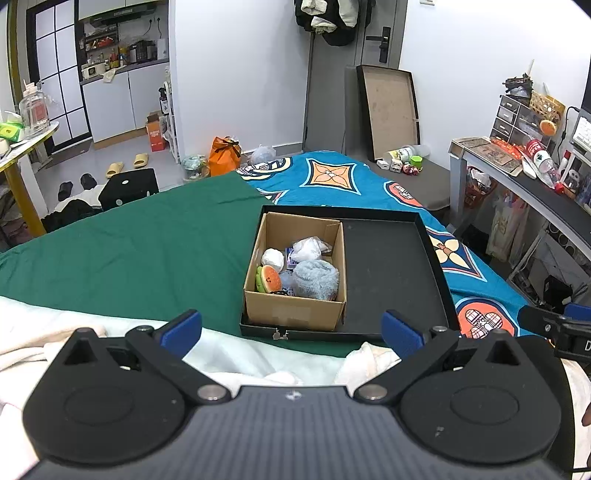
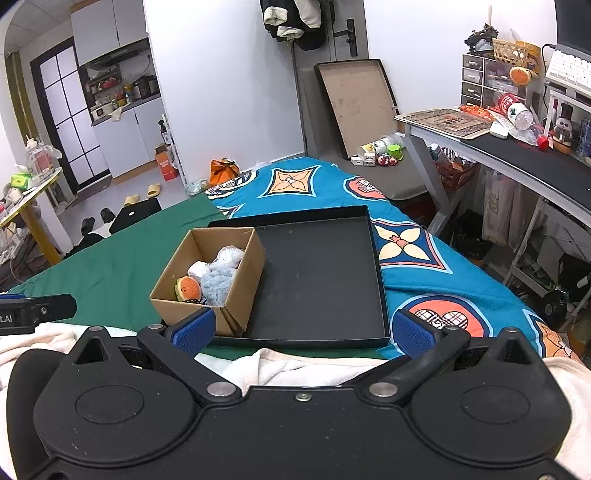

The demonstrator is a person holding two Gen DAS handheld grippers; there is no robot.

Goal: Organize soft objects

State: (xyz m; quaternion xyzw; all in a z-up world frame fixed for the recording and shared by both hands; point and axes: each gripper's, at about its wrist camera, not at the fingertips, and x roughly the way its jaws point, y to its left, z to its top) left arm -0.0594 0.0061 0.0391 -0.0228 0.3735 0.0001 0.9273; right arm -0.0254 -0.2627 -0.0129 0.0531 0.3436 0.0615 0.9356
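Both pairs of fingers stand wide apart and empty: the left gripper (image 1: 291, 334) and right gripper (image 2: 306, 332) hover over the white blanket (image 2: 295, 363) at the bed's near edge. The soft objects, a burger plush (image 1: 268, 278) and a fluffy blue bundle (image 1: 316, 278) among them, sit in the cardboard box (image 1: 295, 314) in the black tray's (image 1: 391, 269) left end. The light box could tip or slide if a finger catches its wall. Legible writing: only fragments on the gripper bodies, "D" and "t.AI".

Hidden in part behind the cardboard box (image 2: 236, 295) near wall: the burger toy (image 2: 189, 288) and fluffy blue bundle (image 2: 218, 288). Label on the box front (image 1: 291, 316) blurred. Coats (image 1: 325, 18) cut off by top edge.
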